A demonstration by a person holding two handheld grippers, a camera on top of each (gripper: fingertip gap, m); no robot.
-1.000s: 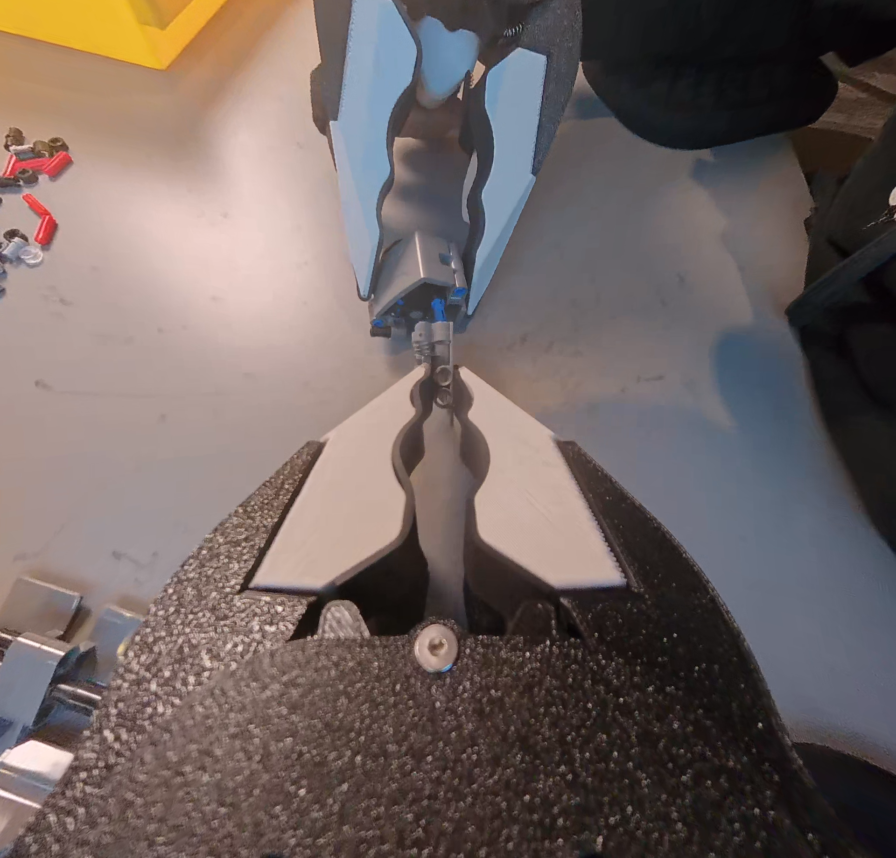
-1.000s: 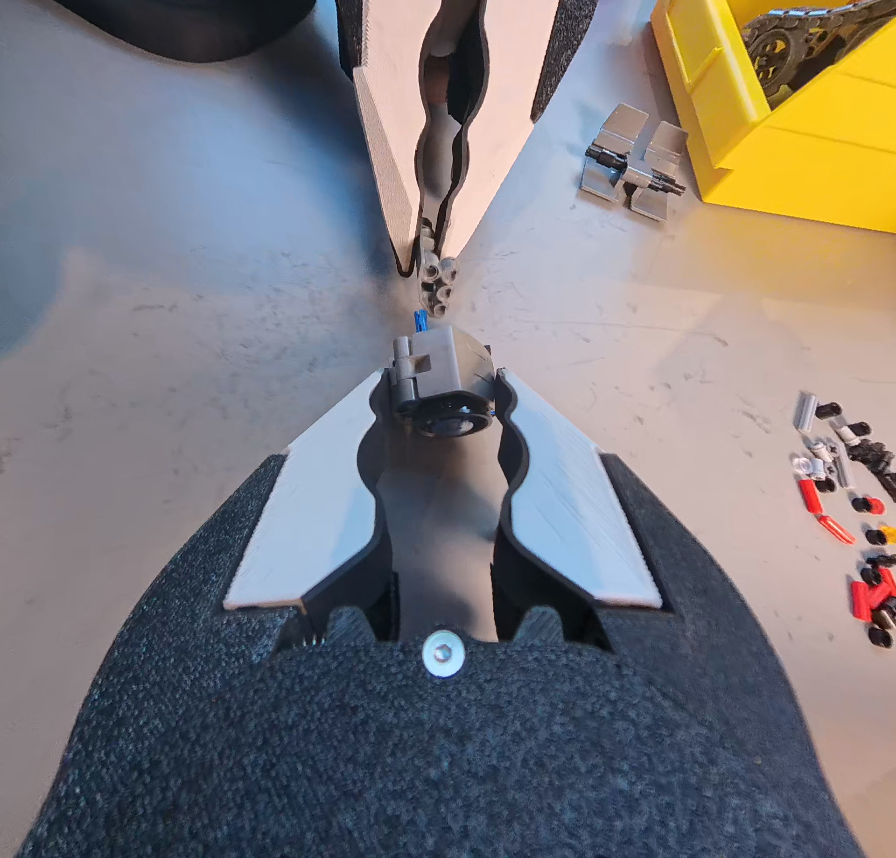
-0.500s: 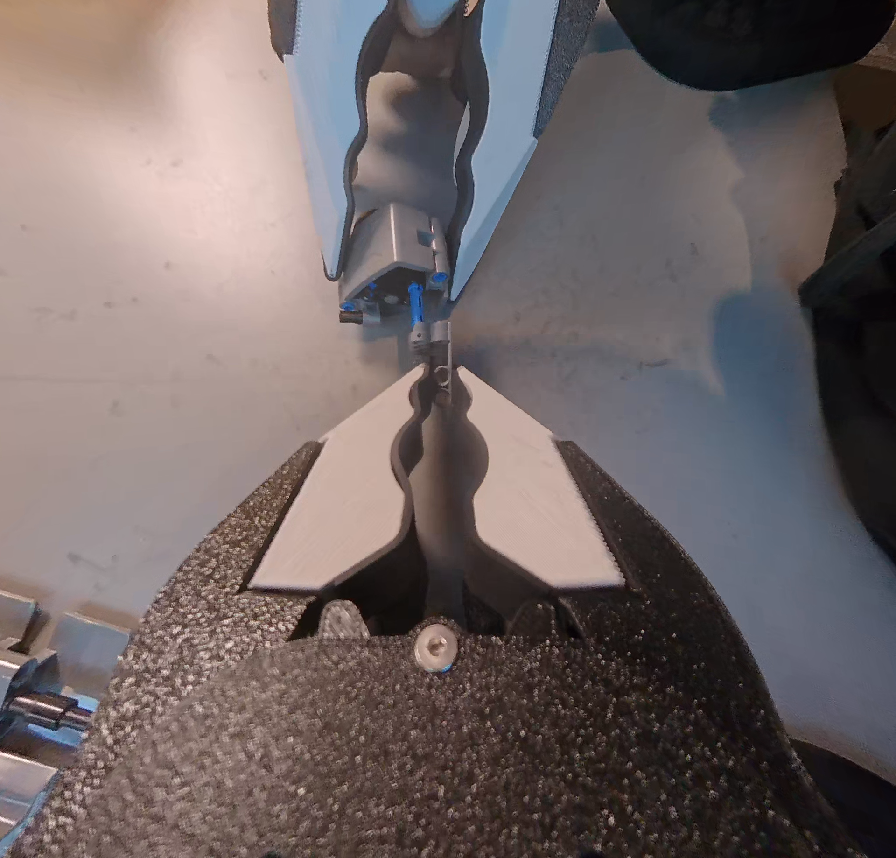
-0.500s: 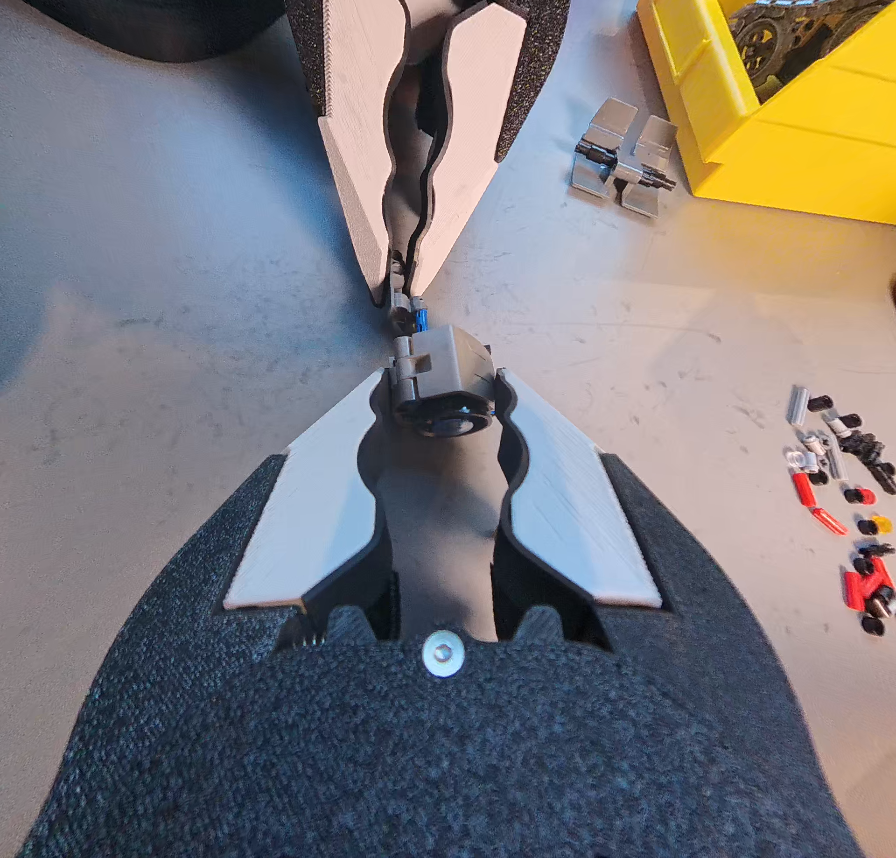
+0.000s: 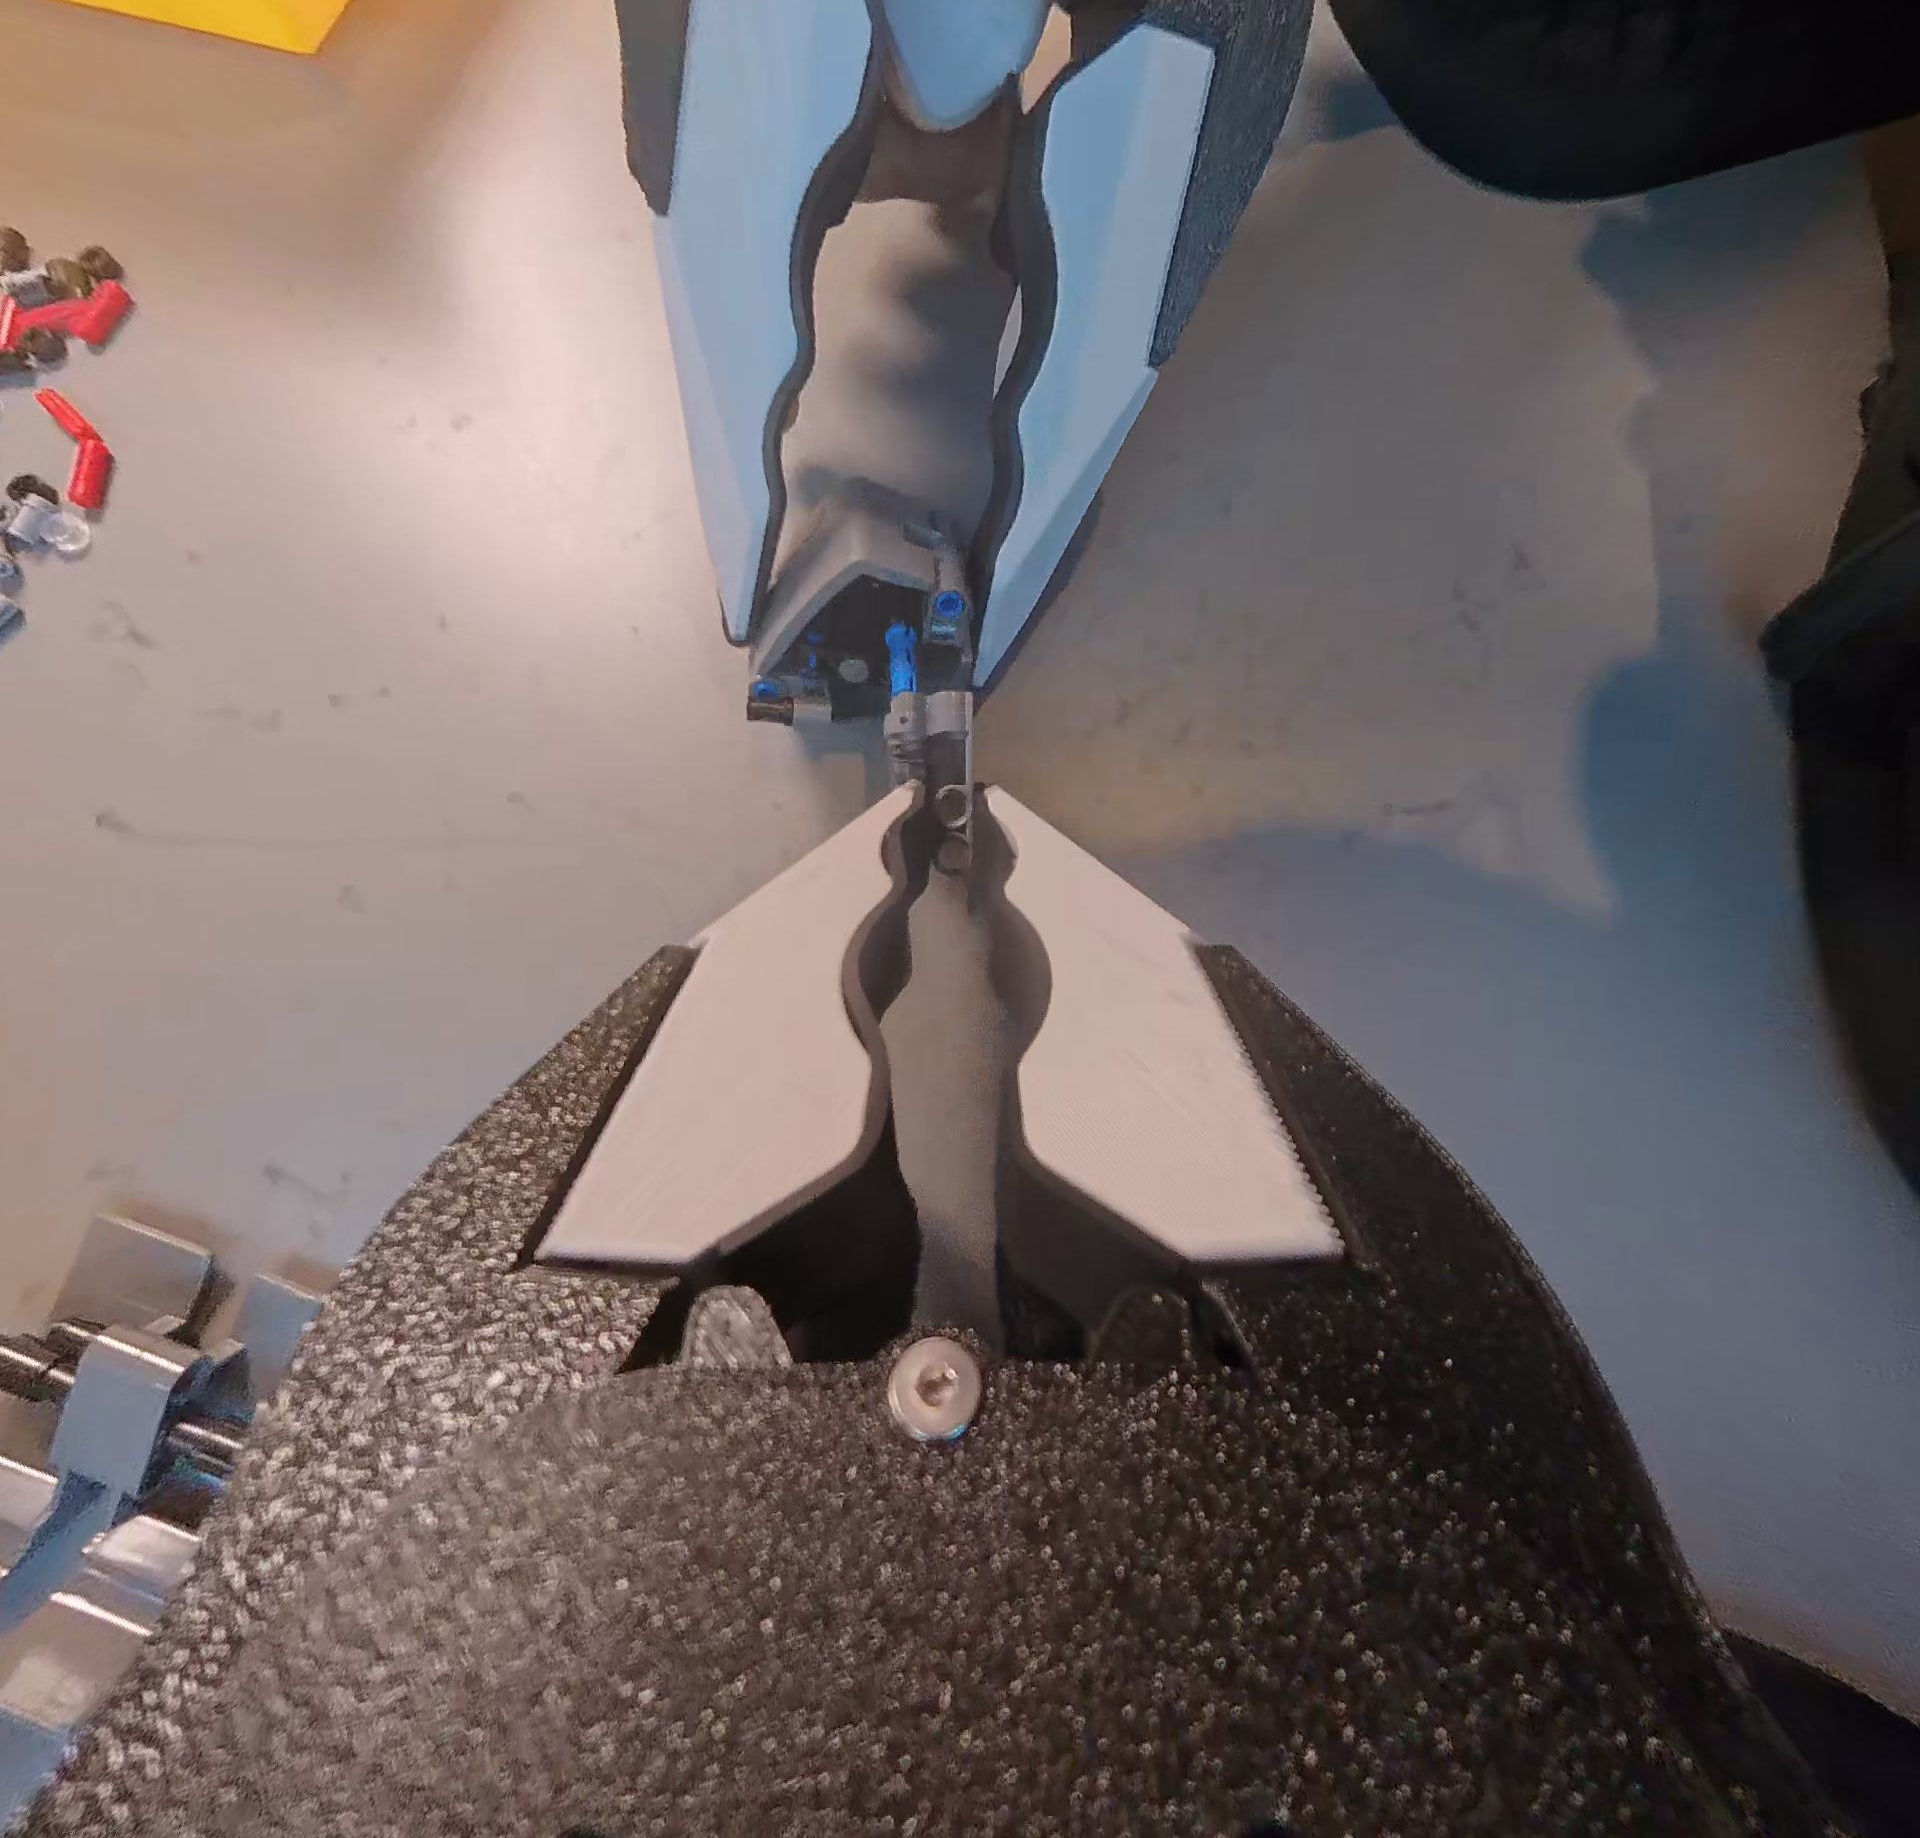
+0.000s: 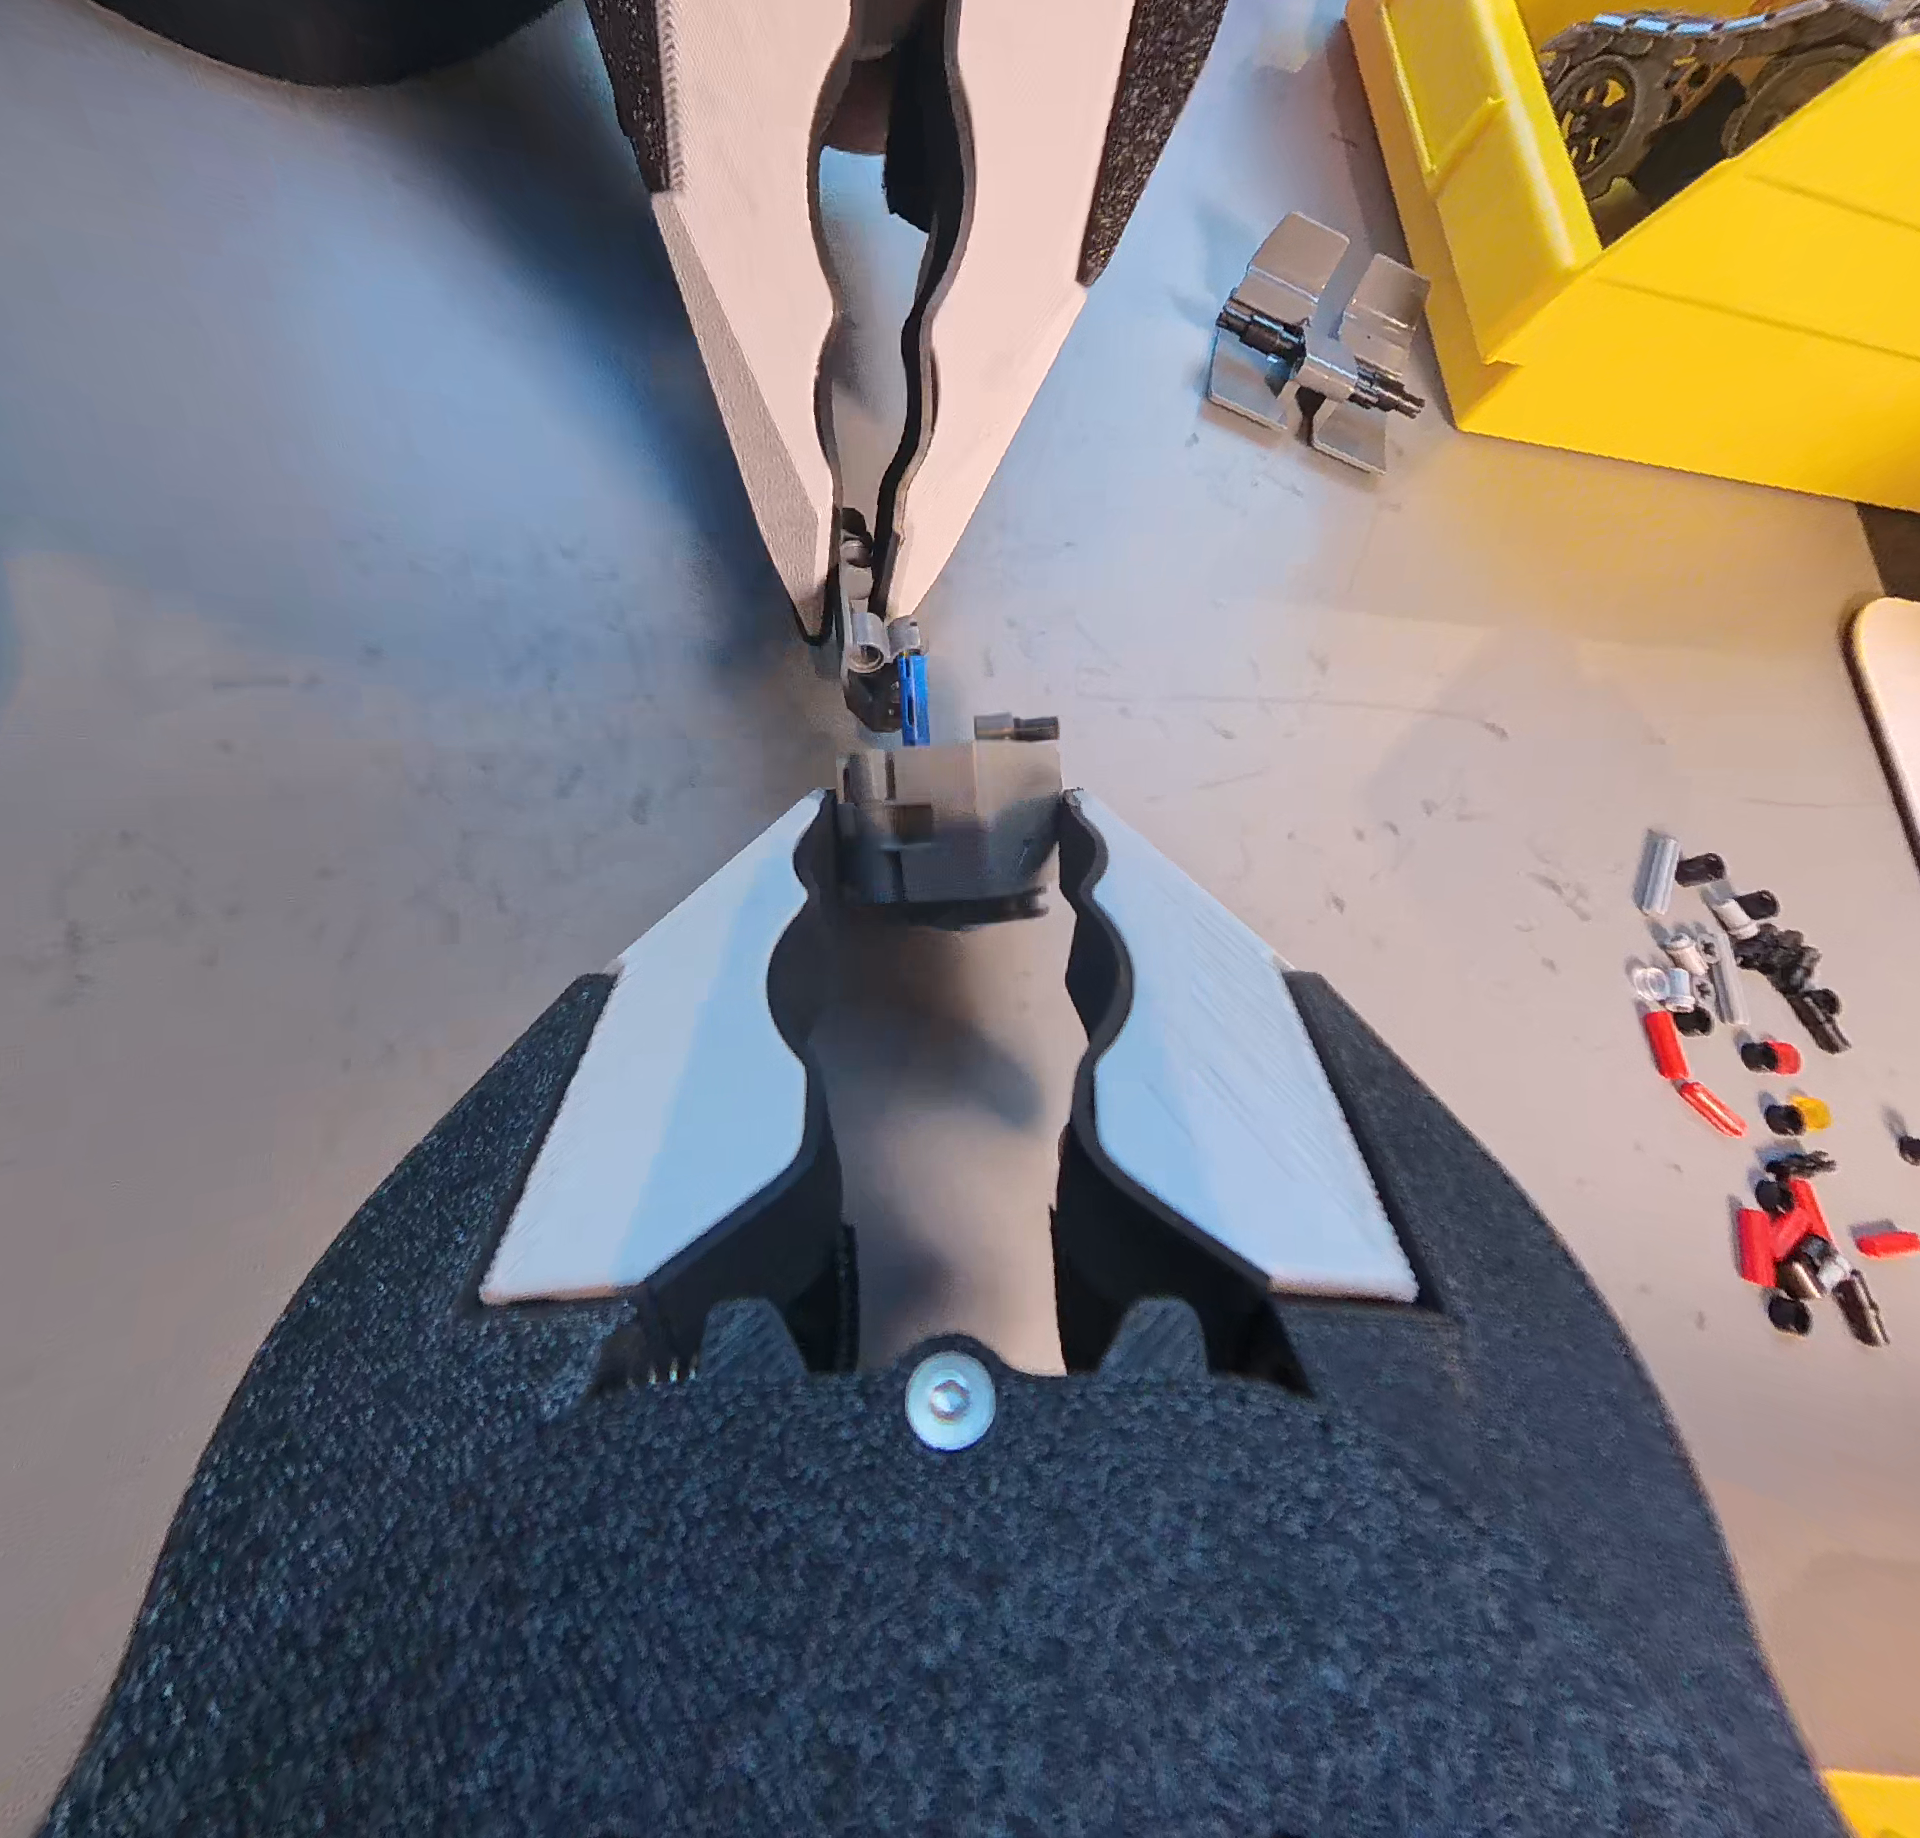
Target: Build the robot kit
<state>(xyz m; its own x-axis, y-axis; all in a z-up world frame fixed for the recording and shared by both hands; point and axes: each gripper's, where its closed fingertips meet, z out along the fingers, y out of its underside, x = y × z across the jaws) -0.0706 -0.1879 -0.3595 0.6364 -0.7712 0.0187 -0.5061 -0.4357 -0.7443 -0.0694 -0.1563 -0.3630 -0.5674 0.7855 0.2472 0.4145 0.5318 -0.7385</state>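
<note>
1. Grey plastic is clamped in both grippers, which are held tip to tip above the table (image 5: 364, 645), pointing at each other.
2. The left gripper (image 5: 951, 822) is seen from behind in its own view, its fingers nearly together, pinched on a small grey connector (image 5: 951, 780) that juts past the tips.
3. The right gripper (image 6: 945, 832) is held wider, its fingers closed on the sides of a grey block (image 6: 951, 812); the fingertips (image 6: 1081, 822) reach only its rear half.
4. A blue pin (image 6: 914, 697) stands out from the block's front face and meets the connector; whether it is seated inside cannot be told.
5. In the left view the right gripper comes down from the top edge, tilted slightly, with a dark sleeve (image 5: 1610, 43) behind it.
6. Off to the side lie a yellow bin (image 6: 1662, 261), a grey bracket (image 6: 1314, 344) beside it, and loose red and black pieces (image 6: 1766, 1082) scattered on the table.
</note>
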